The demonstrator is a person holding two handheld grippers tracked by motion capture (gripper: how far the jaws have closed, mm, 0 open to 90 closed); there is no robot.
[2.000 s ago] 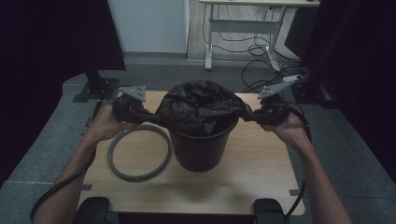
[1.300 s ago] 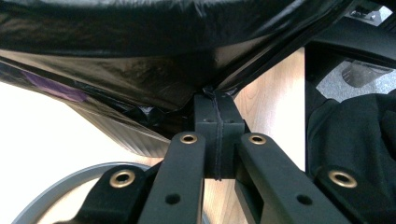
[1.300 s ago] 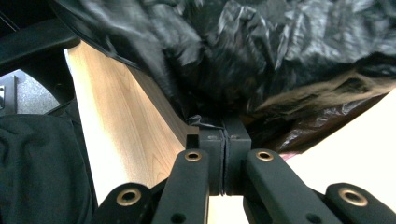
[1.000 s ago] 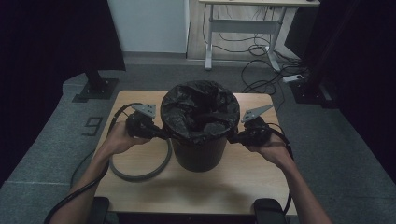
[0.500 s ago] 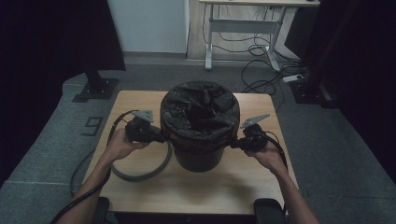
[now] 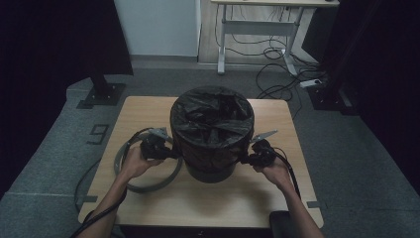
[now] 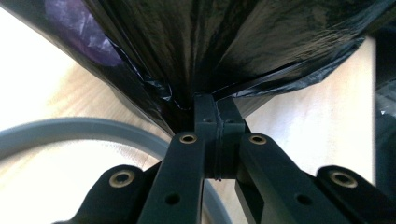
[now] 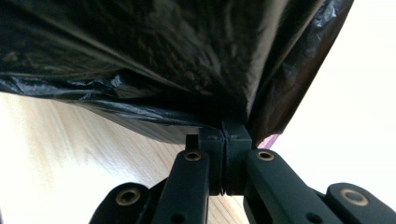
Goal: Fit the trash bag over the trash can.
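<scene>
Bin count: one round dark plastic waste bin (image 6: 210, 171), centre of the high view, standing upright on one light wooden table (image 6: 277, 193). One black plastic bin liner (image 6: 212, 121) lines it, its mouth folded over the rim and pulled down the outer wall; the liner sags into the bin in creased folds, and nothing else can be made out inside. One grey plastic ring (image 6: 148, 186) lies flat on the table at lower left of the bin, partly under the left forearm. Two grippers, one per hand. Left gripper (image 6: 171, 151) at the bin's left side, jaws pressed together on a pinch of the liner's edge; its own view shows the film gathered into the closed tips (image 7: 215, 105), the ring curving past below. Right gripper (image 6: 245, 158) at the bin's right side, jaws likewise clamped on the liner's hem (image 8: 224, 128), film stretched taut above the tips.
</scene>
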